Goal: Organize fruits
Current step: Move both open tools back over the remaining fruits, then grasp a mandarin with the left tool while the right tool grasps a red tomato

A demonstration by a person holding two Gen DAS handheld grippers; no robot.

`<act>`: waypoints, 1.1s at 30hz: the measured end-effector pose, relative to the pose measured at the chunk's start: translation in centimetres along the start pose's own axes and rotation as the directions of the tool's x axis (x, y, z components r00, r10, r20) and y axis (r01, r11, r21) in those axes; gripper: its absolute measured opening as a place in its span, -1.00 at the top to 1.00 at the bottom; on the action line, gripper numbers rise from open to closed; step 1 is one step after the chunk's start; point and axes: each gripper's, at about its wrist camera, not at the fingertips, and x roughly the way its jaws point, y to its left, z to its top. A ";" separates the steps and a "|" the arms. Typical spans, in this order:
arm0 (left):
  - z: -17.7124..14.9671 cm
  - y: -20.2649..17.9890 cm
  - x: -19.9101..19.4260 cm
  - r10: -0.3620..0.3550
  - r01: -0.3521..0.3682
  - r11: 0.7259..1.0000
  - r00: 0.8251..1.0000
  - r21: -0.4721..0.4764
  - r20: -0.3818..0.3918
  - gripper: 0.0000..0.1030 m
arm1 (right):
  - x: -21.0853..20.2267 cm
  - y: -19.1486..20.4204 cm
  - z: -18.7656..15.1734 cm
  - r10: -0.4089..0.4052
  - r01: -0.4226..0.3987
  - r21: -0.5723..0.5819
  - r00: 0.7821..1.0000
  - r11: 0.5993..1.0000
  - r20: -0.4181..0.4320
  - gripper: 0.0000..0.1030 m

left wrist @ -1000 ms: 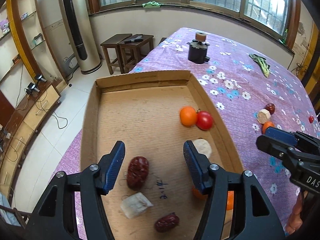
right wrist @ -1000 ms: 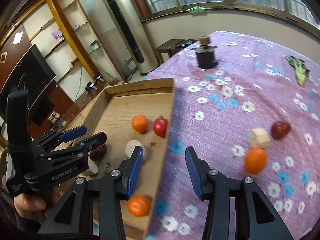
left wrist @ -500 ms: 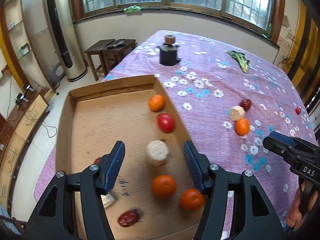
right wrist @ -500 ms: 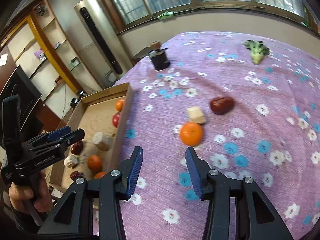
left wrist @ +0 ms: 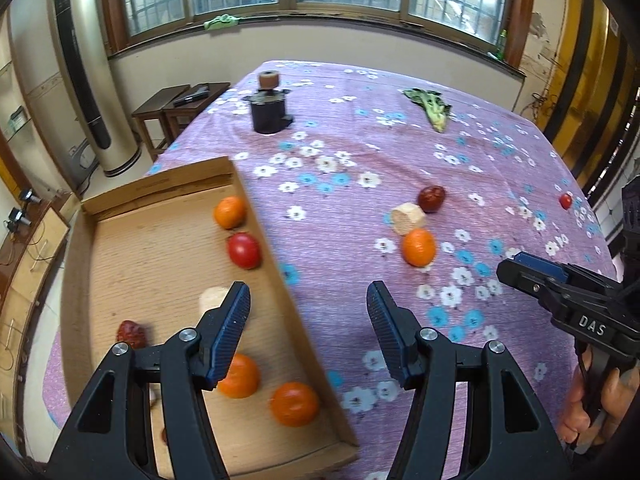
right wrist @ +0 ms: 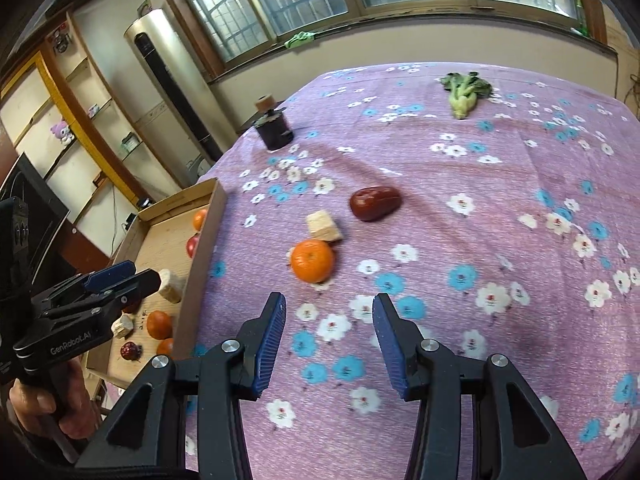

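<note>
Right wrist view is showing the right claw (right wrist: 329, 334) hanging open and empty above the flowered counter (right wrist: 500, 184), just short of an orange (right wrist: 312, 261). A pale chunk (right wrist: 323, 225) is touching that orange, with a red date (right wrist: 375, 203) lying near it. Left wrist view is showing the left claw (left wrist: 308, 326) spread wide, holding nothing, straddling the right wall of the cardboard tray (left wrist: 276, 264), which is holding oranges, a tomato (left wrist: 243, 250) and dates.
</note>
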 end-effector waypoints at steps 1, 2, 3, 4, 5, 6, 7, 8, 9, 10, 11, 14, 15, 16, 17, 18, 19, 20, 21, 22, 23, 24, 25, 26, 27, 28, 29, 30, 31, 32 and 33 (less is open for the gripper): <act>0.1 -0.4 0.1 -0.009 0.009 1.000 1.000 0.002 -0.003 -0.16 | -0.1 -0.4 0.0 -0.005 0.005 0.005 1.000 1.000 0.002 0.07; 0.2 -0.7 0.3 -0.020 0.020 1.000 1.000 0.004 -0.005 -0.16 | -0.3 -1.2 0.1 -0.017 0.017 0.014 1.000 1.000 0.006 0.07; 0.2 -1.1 0.4 -0.029 0.030 1.000 1.000 0.005 -0.007 -0.16 | -0.5 -1.8 0.1 -0.026 0.026 0.019 1.000 0.999 0.010 0.07; 0.3 -1.5 0.6 -0.040 0.040 0.999 0.999 0.006 -0.010 -0.16 | -0.7 -2.5 0.2 -0.038 0.038 0.026 0.999 0.999 0.015 0.07; 0.5 -2.0 0.8 -0.053 0.053 0.999 0.999 0.008 -0.013 -0.16 | -0.9 -3.2 0.3 -0.053 0.052 0.033 0.998 0.998 0.021 0.07; 0.5 -2.3 1.0 -0.060 0.060 0.998 0.998 0.010 -0.016 -0.16 | -1.3 -4.5 0.4 -0.076 0.074 0.045 0.997 0.996 0.029 0.07; 0.6 -3.0 1.4 -0.071 0.071 0.997 0.997 0.015 -0.026 -0.16 | -1.6 -5.2 0.6 -0.089 0.087 0.053 0.996 0.995 0.033 0.07; 0.7 -3.4 1.7 -0.080 0.080 0.997 0.996 0.017 -0.034 -0.16 | -1.9 -6.3 0.7 -0.110 0.107 0.064 0.993 0.992 0.037 0.07; 0.8 -4.0 2.1 -0.096 0.097 0.995 0.994 0.018 -0.042 -0.16 | -2.4 -7.6 0.9 -0.136 0.132 0.078 0.990 0.988 0.043 0.07; 0.9 -4.5 2.6 -0.111 0.112 0.994 0.992 0.017 -0.053 -0.16 | -2.7 -8.8 1.1 -0.157 0.152 0.091 0.986 0.984 0.048 0.07; 0.9 -4.9 3.1 -0.122 0.123 0.992 0.991 0.015 -0.063 -0.16 | -3.1 -10.1 1.3 -0.181 0.175 0.105 0.982 0.979 0.055 0.07; 1.2 -6.2 4.9 -0.140 0.141 0.990 0.986 0.006 -0.093 -0.16 | -4.4 -15.4 2.0 -0.276 0.260 0.175 0.958 0.950 0.075 0.07; 1.3 -6.6 5.8 -0.144 0.144 0.990 0.984 -0.005 -0.110 -0.16 | -4.7 -16.9 2.2 -0.301 0.281 0.199 0.951 0.939 0.076 0.07; 1.4 -6.9 6.5 -0.147 0.147 0.989 0.982 -0.011 -0.114 -0.15 | -5.0 -18.6 2.5 -0.325 0.300 0.227 0.943 0.926 0.077 0.06; 1.6 -7.1 7.1 -0.143 0.142 0.990 0.982 -0.018 -0.121 -0.15 | -5.4 -20.4 2.8 -0.347 0.317 0.259 0.934 0.912 0.080 0.06; 1.7 -7.3 7.6 -0.138 0.136 0.990 0.982 -0.021 -0.125 -0.15 | -5.9 -22.4 3.1 -0.370 0.332 0.296 0.925 0.895 0.081 0.06; 1.9 -7.7 8.4 -0.134 0.132 0.991 0.982 -0.023 -0.130 -0.15 | -6.2 -23.8 3.3 -0.384 0.340 0.325 0.920 0.883 0.082 0.06; 2.0 -7.9 9.0 -0.133 0.131 0.991 0.981 -0.024 -0.138 -0.15 | -6.5 -25.8 3.6 -0.400 0.347 0.361 0.913 0.866 0.082 0.06; 2.1 -8.2 9.5 -0.133 0.131 0.991 0.980 -0.026 -0.149 -0.15 | -6.6 -26.8 3.8 -0.410 0.351 0.382 0.908 0.855 0.082 0.06; 2.2 -8.4 9.9 -0.136 0.134 0.991 0.979 -0.027 -0.153 -0.15 | -6.6 -27.9 4.0 -0.424 0.362 0.399 0.902 0.843 0.078 0.06; 2.2 -8.6 10.3 -0.137 0.134 0.991 0.978 -0.025 -0.159 -0.15 | -6.4 -29.0 4.4 -0.440 0.375 0.412 0.895 0.831 0.074 0.06; 2.3 -8.9 10.7 -0.134 0.132 0.991 0.977 -0.020 -0.163 -0.15 | -6.1 -29.7 4.7 -0.445 0.380 0.419 0.893 0.824 0.067 0.06; 2.3 -9.0 10.8 -0.127 0.127 0.992 0.979 -0.013 -0.161 -0.15 | -5.8 -30.1 4.8 -0.445 0.380 0.423 0.894 0.822 0.061 0.06; 2.3 -9.3 10.9 -0.113 0.115 0.993 0.982 0.004 -0.149 -0.15 | -5.3 -30.3 5.1 -0.442 0.381 0.422 0.895 0.823 0.055 0.06; 2.3 -9.5 11.0 -0.106 0.110 0.994 0.984 0.018 -0.141 -0.15 | -4.7 -30.4 5.4 -0.445 0.388 0.410 0.894 0.825 0.048 0.06; 2.3 -9.7 11.0 -0.102 0.107 0.994 0.985 0.029 -0.136 -0.15 | -4.1 -30.2 5.6 -0.460 0.408 0.395 0.887 0.823 0.042 0.07; 2.3 -9.7 11.1 -0.100 0.105 0.994 0.986 0.036 -0.130 -0.13 | -3.5 -30.2 5.9 -0.484 0.437 0.379 0.875 0.816 0.032 0.08; 2.4 -9.7 11.1 -0.097 0.103 0.994 0.987 0.041 -0.125 -0.11 | -2.7 -30.2 6.1 -0.503 0.462 0.362 0.864 0.810 0.021 0.10; 2.4 -9.8 11.1 -0.090 0.097 0.994 0.989 0.052 -0.116 0.04 | -2.1 -30.3 6.2 -0.521 0.484 0.350 0.854 0.802 0.012 0.11; 2.4 -9.8 11.1 -0.084 0.091 0.994 0.990 0.059 -0.111 0.17 | -1.9 -30.2 6.3 -0.532 0.495 0.343 0.847 0.798 0.016 0.12; 2.5 -9.7 11.2 -0.078 0.085 0.995 0.991 0.061 -0.107 0.23 | -1.9 -30.2 6.4 -0.535 0.497 0.342 0.845 0.798 0.019 0.14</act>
